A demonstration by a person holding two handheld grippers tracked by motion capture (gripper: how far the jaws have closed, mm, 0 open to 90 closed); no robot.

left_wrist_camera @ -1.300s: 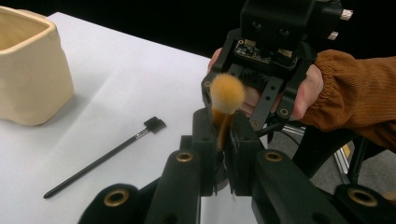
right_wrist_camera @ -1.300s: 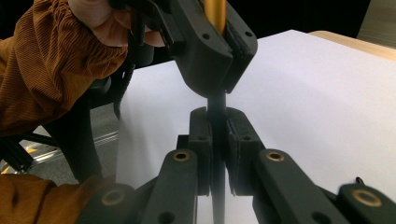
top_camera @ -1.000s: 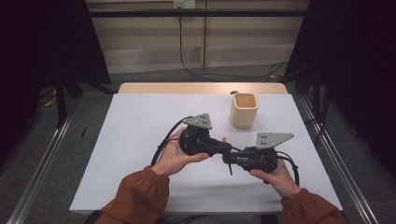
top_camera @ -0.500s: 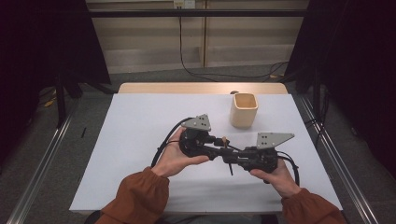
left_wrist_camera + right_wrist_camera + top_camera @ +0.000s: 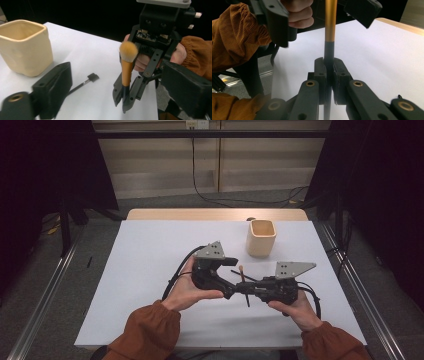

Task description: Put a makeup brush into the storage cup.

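Gripper on my right (image 5: 328, 65) is clamped on the black end of the makeup brush (image 5: 127, 65), which stands bristles-up in front of the beige cup (image 5: 261, 237), well short of it. Left gripper (image 5: 233, 280) hangs with its jaws apart on either side of the gold handle. If I close the left one off-centre, I judge the brush could twist in the thin grip and drop to the desk (image 5: 150, 250), beside the small black brush (image 5: 85, 81) lying nearer the cup.
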